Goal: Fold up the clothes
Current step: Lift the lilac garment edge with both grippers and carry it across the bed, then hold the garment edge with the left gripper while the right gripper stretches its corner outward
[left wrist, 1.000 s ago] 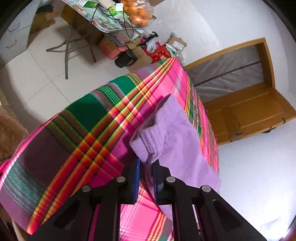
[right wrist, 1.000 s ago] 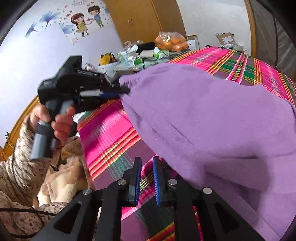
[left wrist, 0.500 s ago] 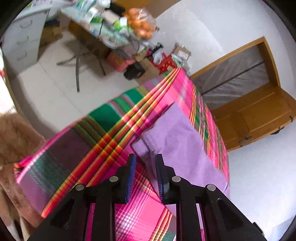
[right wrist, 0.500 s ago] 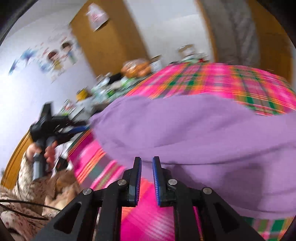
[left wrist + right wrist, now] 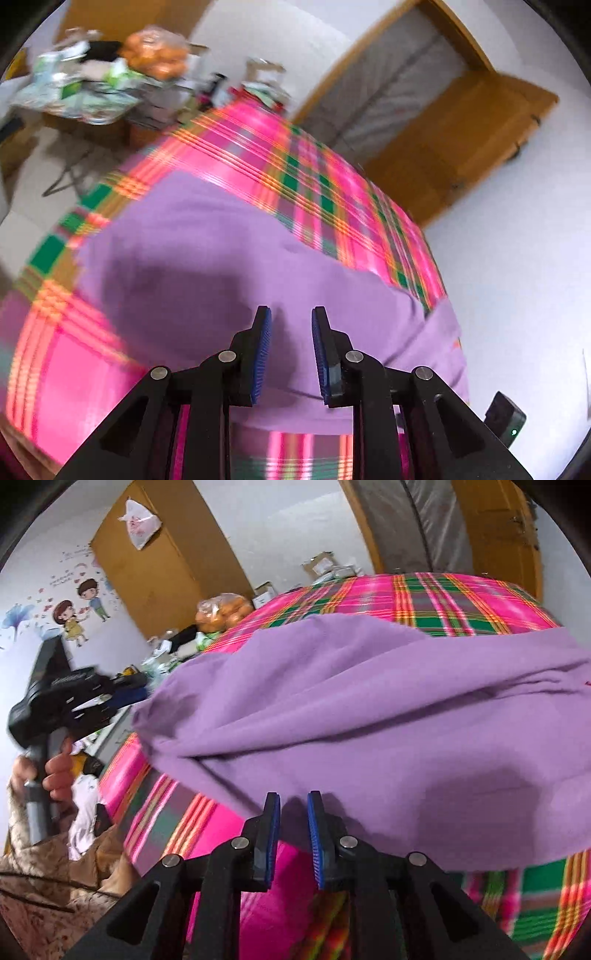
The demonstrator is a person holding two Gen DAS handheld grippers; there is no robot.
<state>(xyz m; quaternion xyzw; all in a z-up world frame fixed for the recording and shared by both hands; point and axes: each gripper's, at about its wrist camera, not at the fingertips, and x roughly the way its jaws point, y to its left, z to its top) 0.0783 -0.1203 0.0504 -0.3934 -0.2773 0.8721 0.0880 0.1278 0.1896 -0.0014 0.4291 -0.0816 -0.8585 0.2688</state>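
A purple fleece garment [image 5: 229, 251] lies doubled over on the pink and green plaid cloth [image 5: 332, 192] that covers the table. My left gripper [image 5: 290, 350] hovers just above the garment's near part, open, with nothing between its blue pads. In the right wrist view the garment [image 5: 369, 709] fills the middle, its folded edge bulging toward the camera. My right gripper [image 5: 293, 834] sits at that near edge, jaws almost together and empty. The left gripper [image 5: 137, 692] shows there too, blurred, at the garment's left corner and apart from it.
A person's hand [image 5: 55, 771] and patterned sleeve [image 5: 55, 867] hold the left tool. A cluttered side table with a bag of oranges [image 5: 155, 55] stands beyond the far corner. Boxes [image 5: 321, 566], a wooden door [image 5: 461, 122] and a small black device [image 5: 504, 413] lie around.
The left gripper let go of the garment's lifted corner, opened, and swung over the garment, which now lies down on the plaid cloth. The right gripper tilted up toward the garment's edge.
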